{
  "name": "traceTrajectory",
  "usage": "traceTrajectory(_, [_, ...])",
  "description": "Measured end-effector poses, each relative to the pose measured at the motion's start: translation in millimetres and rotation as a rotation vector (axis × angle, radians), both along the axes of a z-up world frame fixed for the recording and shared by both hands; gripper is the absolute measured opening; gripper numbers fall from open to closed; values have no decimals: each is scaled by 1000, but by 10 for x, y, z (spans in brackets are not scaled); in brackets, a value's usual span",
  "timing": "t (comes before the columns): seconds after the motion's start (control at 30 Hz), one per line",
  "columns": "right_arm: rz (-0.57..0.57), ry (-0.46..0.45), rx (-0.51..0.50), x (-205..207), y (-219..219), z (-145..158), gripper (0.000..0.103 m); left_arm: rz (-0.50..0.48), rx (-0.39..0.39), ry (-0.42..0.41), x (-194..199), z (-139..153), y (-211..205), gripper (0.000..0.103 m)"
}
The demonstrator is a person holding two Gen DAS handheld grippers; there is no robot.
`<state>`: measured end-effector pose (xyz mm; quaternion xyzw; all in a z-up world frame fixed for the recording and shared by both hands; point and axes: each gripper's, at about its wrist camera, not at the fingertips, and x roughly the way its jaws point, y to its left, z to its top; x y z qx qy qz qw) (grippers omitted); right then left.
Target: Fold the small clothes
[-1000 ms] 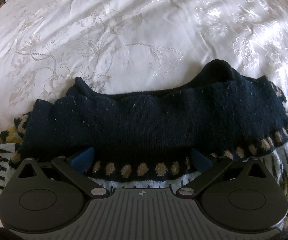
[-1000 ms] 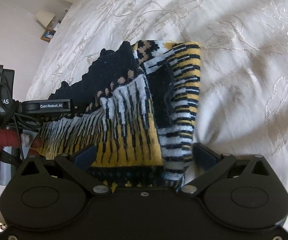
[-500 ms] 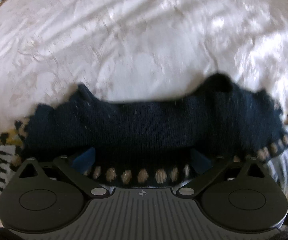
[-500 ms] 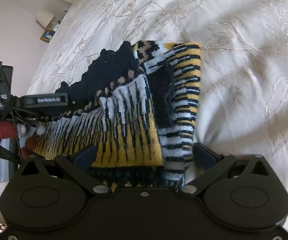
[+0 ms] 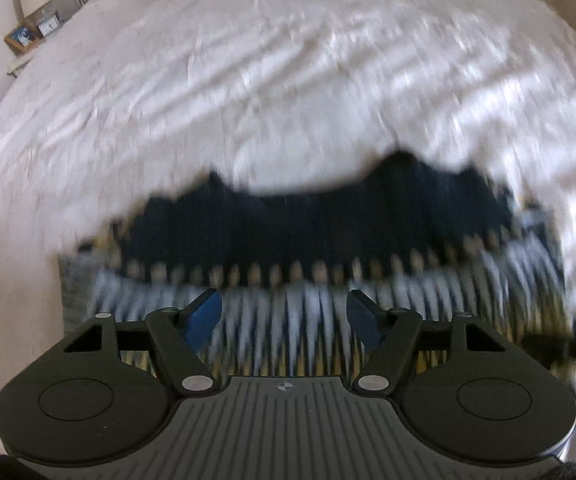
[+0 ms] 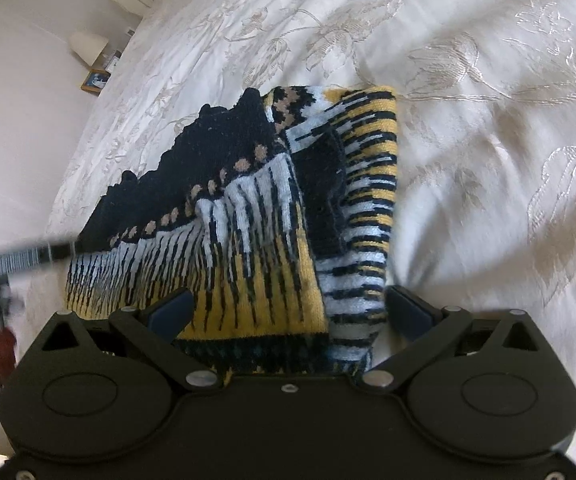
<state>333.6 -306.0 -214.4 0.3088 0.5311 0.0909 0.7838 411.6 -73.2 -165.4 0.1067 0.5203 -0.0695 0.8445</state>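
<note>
Since a second ago the sweater (image 5: pixel 312 256) is seen from higher and farther back in the left wrist view, more of its striped band being shown, and the left gripper (image 5: pixel 284 312) has been narrowed. The sweater is laid folded on the white bedspread (image 5: pixel 248 80), its dark collar edge turned away from that gripper. The left gripper's jaws are closing, with nothing pinched between them, though the knit below them is blurred and contact cannot be fully ruled out. The right gripper (image 6: pixel 288 312) is held wide apart over the near corner of the sweater (image 6: pixel 256 232), the fabric lying between the fingers but apparently not pressed. If the folded layers are snagged by the closing left fingers, the fold could be dragged open. A loose sleeve edge could also be caught if the right gripper is lowered carelessly.
</note>
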Motion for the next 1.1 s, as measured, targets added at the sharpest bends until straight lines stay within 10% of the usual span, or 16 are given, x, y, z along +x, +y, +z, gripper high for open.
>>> traceTrajectory(0.3, [5,-3,31,-6,-66,-8,103,47,12,100,-94,-445,82,74])
traceTrajectory(0.73, [-39,-1,193,103,-328,-88,101,20,28,65,-254,-155,115,72])
traceTrajectory(0.83, [-33,5,213,124,-389,-86,60,23,12,42,-509,51,186,72])
traceTrajectory(1.1, [-1,24,97,156,-244,60,31,56,9,33,-1175,393,364,72])
